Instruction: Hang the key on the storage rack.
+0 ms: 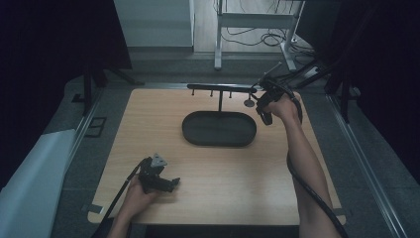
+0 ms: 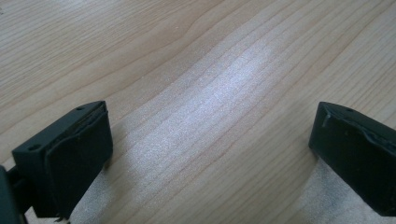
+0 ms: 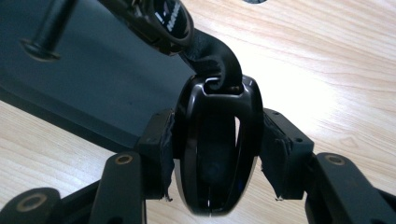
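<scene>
My right gripper (image 3: 217, 140) is shut on a glossy black oval fob (image 3: 217, 158), with a pad pressed on each side. A black strap (image 3: 212, 58) runs from the fob's top slot up to a dark ring (image 3: 170, 21). In the high view this gripper (image 1: 262, 106) hangs over the table's far right, by the right end of the rack's crossbar (image 1: 223, 88). The rack stands in a black oval tray (image 1: 219, 129). My left gripper (image 1: 171, 184) lies near the front left edge, jaws open (image 2: 210, 130) over bare wood.
The wooden table (image 1: 223, 173) has dark floor all round it. A peg (image 3: 46, 28) of the rack hangs over the tray (image 3: 102, 79). A small round grey disc (image 1: 249, 103) sits by the rack's right end. Dark stand legs (image 1: 317, 72) rise behind the far right corner.
</scene>
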